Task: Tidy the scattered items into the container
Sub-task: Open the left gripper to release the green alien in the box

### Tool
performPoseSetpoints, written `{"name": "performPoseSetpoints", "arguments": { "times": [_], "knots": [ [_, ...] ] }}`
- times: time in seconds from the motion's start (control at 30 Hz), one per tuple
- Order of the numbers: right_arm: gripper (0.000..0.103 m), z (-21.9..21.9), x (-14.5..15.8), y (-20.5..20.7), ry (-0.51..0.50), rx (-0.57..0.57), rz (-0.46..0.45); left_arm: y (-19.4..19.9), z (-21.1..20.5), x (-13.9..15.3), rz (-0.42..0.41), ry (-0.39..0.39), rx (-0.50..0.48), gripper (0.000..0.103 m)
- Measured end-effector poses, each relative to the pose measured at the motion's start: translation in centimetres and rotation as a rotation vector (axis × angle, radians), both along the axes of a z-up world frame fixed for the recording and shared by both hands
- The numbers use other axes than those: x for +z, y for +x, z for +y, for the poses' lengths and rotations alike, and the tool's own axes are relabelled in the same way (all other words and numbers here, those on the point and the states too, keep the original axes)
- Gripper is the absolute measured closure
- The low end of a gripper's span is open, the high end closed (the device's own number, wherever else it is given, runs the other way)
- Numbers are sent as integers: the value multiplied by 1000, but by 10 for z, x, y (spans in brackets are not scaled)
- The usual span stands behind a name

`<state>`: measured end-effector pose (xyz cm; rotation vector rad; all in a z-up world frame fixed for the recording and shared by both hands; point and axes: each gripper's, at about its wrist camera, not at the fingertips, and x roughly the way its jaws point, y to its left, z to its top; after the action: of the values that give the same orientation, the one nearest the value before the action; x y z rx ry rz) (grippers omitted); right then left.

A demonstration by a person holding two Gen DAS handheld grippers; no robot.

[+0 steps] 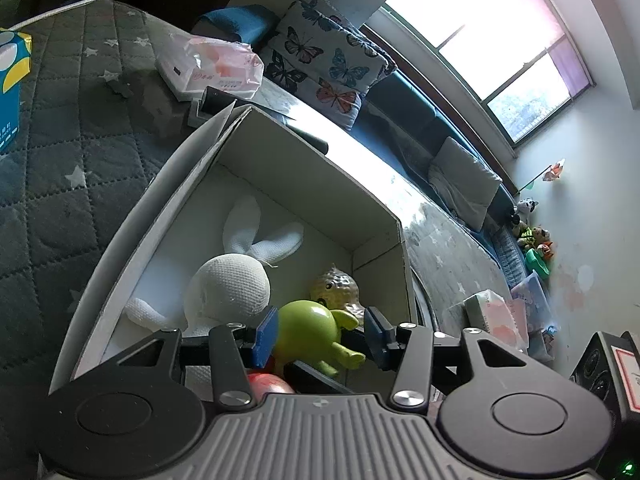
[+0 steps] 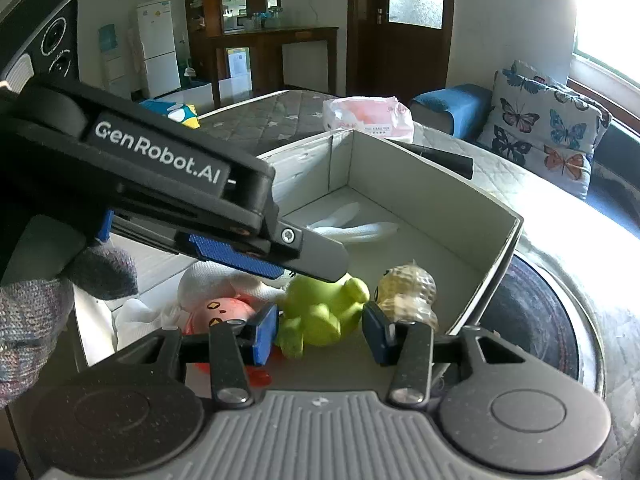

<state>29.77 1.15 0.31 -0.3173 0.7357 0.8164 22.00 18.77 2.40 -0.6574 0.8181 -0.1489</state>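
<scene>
- Green rubber toy point(image 1: 310, 332) is the piece in hand: it sits inside the white cardboard box point(image 1: 304, 168), close to the near wall, between the white rabbit point(image 1: 232, 288) and the bumpy yellow duck point(image 1: 334, 286).
- Your left gripper point(image 1: 320, 330) points down into the box with the toy framed between its blue pads. One pad overlaps the toy's flank and the other stands just beside its arm. Whether they press on it, I cannot tell.
- Your right gripper point(image 2: 320, 334) comes in from the near wall, set narrow, with pads either side of the toy's legs. A grip or a bare straddle cannot be settled from here.
- Judgement: both tongs meet on one toy because it is being seated or let go low in the box, not dropped from above.
- Pink round toy point(image 2: 218, 310) lies by the near wall, partly under the rabbit. The duck rests toward the box's right wall. The rabbit's ears reach the far corner, so the free floor is along the far wall.
- Gloved hand point(image 2: 32, 312) shows at the left edge of the right view, carrying the left tool.
- Box stands on the quilted star cover point(image 1: 60, 140) of the bed. A pink tissue pack point(image 1: 218, 66) lies beyond the box's far corner, and a blue-and-yellow carton point(image 1: 10, 64) lies toward the bed's far edge.
- Judgement: those loose packs look like what remains, so the task reads as well along but not finished.
</scene>
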Motion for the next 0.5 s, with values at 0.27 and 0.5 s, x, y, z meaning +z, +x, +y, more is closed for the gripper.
{"name": "performPoseSetpoints", "arguments": {
  "times": [0.27, 0.5],
  "knots": [
    [55, -3, 2, -1, 10, -7, -2, -2, 0, 1, -4, 4, 4, 53],
    [48, -12, 8, -6, 39, -28, -10, -10, 0, 6, -20, 2, 17, 54]
  ]
}}
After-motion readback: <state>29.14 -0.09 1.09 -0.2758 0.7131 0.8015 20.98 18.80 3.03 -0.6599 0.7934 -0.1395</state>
